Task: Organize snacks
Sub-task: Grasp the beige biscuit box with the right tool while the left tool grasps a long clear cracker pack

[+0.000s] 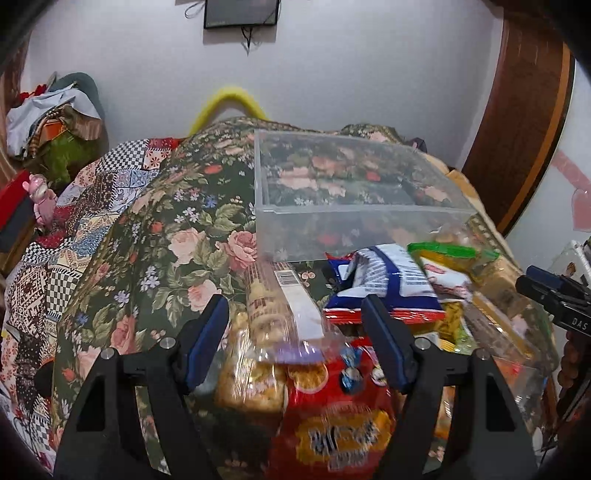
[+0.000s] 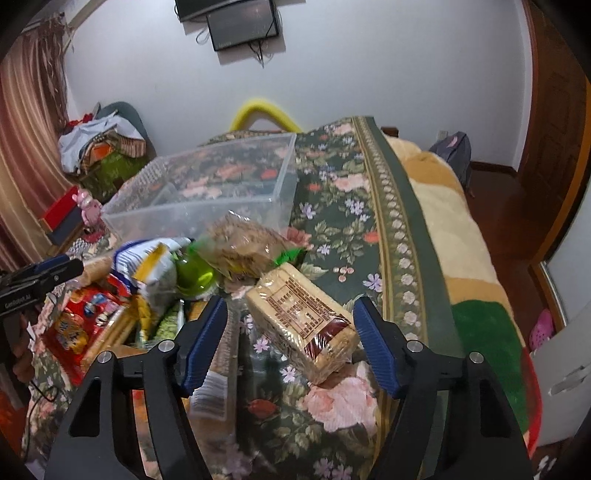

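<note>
A heap of snack packets lies on the floral bedspread (image 1: 177,229) in front of a clear plastic bin (image 1: 362,225) that holds nothing. My left gripper (image 1: 293,301) is open above the heap, over a clear bag of puffed snacks (image 1: 266,306) and a red packet (image 1: 340,424). A blue-and-white packet (image 1: 391,280) lies beyond its right finger. My right gripper (image 2: 291,302) is open too, with a wrapped block of wafers (image 2: 299,317) lying between its fingers, untouched by the pads. Behind that are a bag of brown crackers (image 2: 240,247) and the bin (image 2: 192,214).
A beige, green and red blanket (image 2: 454,236) runs along the bed's right side. Piled clothes (image 2: 99,144) and a pink toy (image 2: 86,206) sit at the left. A wooden door (image 2: 554,110) stands at the right, and a dark screen (image 2: 240,26) hangs on the wall.
</note>
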Demonstrator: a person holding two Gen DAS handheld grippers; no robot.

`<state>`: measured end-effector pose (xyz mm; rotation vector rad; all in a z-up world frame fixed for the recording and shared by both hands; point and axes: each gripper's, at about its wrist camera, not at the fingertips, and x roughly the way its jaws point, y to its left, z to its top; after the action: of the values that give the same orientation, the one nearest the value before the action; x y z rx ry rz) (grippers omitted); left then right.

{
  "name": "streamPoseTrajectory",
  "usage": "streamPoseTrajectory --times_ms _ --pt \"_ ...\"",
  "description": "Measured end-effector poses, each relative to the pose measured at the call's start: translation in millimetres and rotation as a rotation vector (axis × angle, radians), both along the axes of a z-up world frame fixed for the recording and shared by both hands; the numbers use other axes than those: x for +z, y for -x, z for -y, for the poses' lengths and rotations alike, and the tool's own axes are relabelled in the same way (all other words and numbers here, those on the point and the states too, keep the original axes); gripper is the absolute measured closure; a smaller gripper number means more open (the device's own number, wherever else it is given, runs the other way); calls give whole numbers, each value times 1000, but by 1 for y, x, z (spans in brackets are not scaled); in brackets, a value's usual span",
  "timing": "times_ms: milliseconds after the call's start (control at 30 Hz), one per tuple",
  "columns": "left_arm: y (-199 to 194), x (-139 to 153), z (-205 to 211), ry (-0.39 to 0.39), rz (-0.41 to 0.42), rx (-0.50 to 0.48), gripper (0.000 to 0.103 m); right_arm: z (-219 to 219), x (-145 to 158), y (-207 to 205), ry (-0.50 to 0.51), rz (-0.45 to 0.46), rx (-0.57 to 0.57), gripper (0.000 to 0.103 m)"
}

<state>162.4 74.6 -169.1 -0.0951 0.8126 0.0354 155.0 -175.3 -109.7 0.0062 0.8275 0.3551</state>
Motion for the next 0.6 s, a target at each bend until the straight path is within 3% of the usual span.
streamPoseTrajectory --times_ms 100,167,333,467,533,600 --pt "-11 -10 1 -5 -25 -3 31 -2 -1 -4 42 19 -7 36" --pt "-16 -15 0 -4 -45 -7 38 -2 -2 -9 47 19 -3 36" --pt "-20 -21 -3 10 -61 0 44 1 -11 -18 25 -29 16 36" --pt "-21 -24 -3 -17 -47 9 54 -3 -21 -21 31 -59 33 36" --pt "-19 -24 -1 -40 -34 1 55 -5 -24 -20 34 -68 36 39" --pt "-16 -23 1 -59 -24 -4 56 -7 -25 -17 38 -70 48 55"
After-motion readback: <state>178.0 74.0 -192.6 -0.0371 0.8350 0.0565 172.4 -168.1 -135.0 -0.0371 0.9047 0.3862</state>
